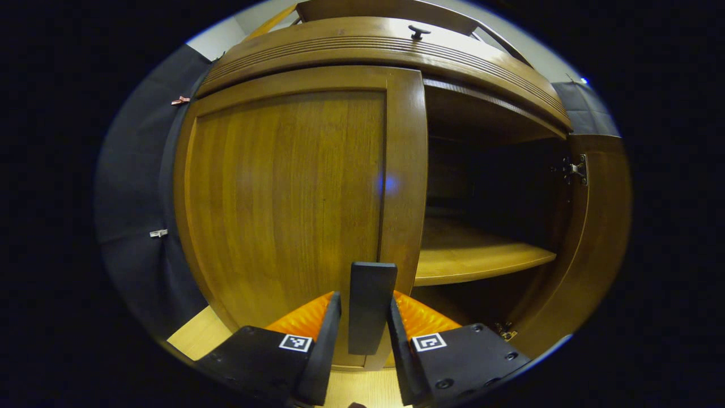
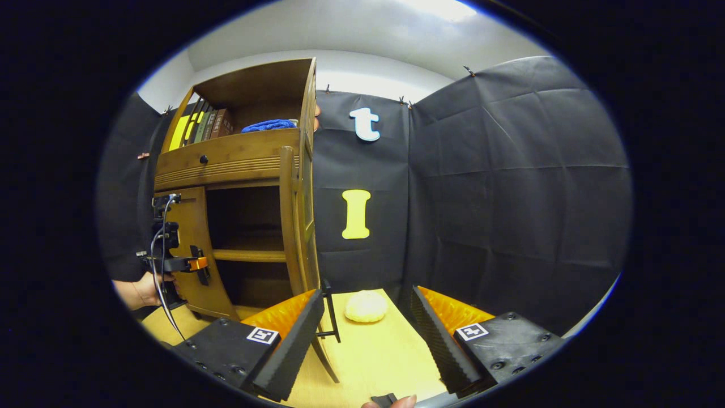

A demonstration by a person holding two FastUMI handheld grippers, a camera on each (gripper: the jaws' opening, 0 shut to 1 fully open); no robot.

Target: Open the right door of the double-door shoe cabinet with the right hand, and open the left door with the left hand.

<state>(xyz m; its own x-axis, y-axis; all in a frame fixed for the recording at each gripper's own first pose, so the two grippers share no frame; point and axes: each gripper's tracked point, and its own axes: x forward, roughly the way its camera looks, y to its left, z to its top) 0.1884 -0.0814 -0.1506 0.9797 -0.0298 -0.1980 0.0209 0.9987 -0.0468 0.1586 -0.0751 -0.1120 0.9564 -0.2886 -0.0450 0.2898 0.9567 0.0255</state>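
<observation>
Your left gripper (image 1: 365, 331) is clenched on the handle (image 1: 371, 306) of the left door (image 1: 289, 198), which is closed. Your right gripper (image 2: 368, 340) is released, near the right door (image 2: 300, 226), which is swung open.

Even indoor light, strong fisheye bending at the edges

A ceiling glow (image 2: 436, 8) washes out overhead; the cabinet interior (image 1: 498, 187) lies in deep shadow, perhaps hiding detail, and a faint blue flare spot (image 1: 389, 184) sits on the left door (image 1: 283, 198).
</observation>
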